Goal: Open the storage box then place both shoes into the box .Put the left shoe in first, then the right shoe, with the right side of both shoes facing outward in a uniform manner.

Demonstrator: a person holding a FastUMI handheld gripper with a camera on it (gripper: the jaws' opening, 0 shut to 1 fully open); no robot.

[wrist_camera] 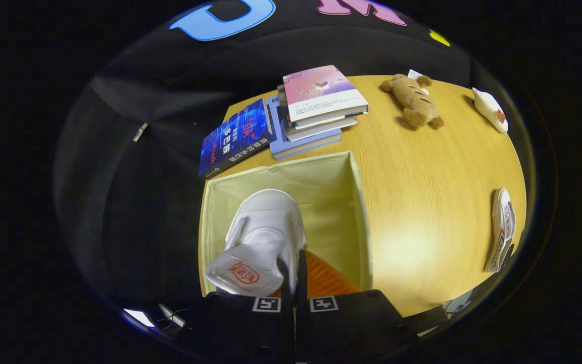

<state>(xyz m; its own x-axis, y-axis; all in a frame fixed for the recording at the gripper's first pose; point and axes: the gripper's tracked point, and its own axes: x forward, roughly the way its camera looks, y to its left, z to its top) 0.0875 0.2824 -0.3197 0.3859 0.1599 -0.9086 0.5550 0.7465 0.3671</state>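
A white shoe with a strap and a red mark on its tongue hangs over the open pale storage box, toe pointing away from me. My gripper is shut on the shoe's right side wall, the fingers nearly touching. The box stands on the wooden table with its mouth up, directly beneath the shoe. A second white shoe lies on its side at the table's right edge, well beyond the box.
A stack of books and a blue book lie just behind the box. A brown plush toy and a small white object sit at the table's far right. Bare tabletop separates the box from the second shoe.
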